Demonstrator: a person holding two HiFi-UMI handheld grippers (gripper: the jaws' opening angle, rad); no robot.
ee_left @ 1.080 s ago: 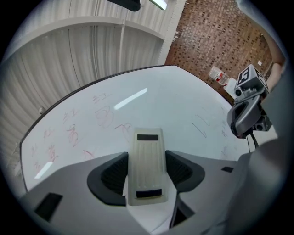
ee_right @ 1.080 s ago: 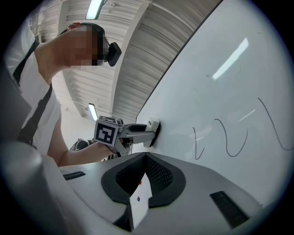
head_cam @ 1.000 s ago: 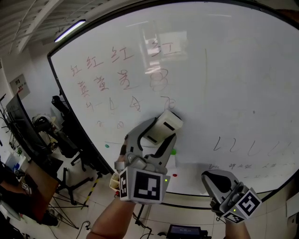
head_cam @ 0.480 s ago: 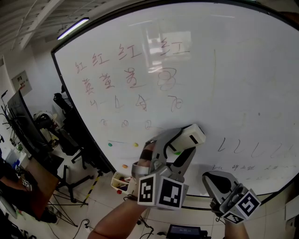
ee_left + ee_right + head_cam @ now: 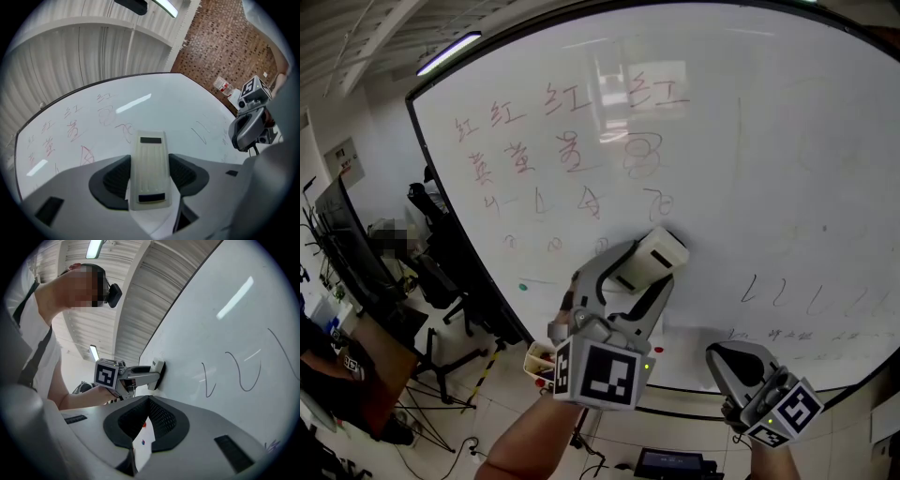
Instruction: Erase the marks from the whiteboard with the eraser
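1. Our left gripper (image 5: 149,180) is clamped on the pale cream, ribbed plastic block eraser (image 5: 149,164). Its jaws press the eraser's two long sides.
2. In the right gripper view, that eraser's face lies flat against the big white glossy whiteboard (image 5: 787,141). It sits low on the written area, just under a curled dark scribble (image 5: 657,201).
3. Our right gripper (image 5: 148,401) has its jaws together with nothing between them. It hangs low near the board's bottom edge, well apart from the eraser.
4. Around the eraser nearly everything is unwiped:
   - rows of red handwritten characters (image 5: 562,131) run across the upper left;
   - a looped grey scribble (image 5: 642,155) sits beside them;
   - small triangles and circles lie below.
5. To the right, a row of dark hooked strokes (image 5: 787,295) and a line of tiny writing beneath them are untouched.
6. The upper right shows only faint smears and one thin vertical line.
7. We judge the task barely begun: the eraser is on the board, and almost all the marks remain to be cleared.
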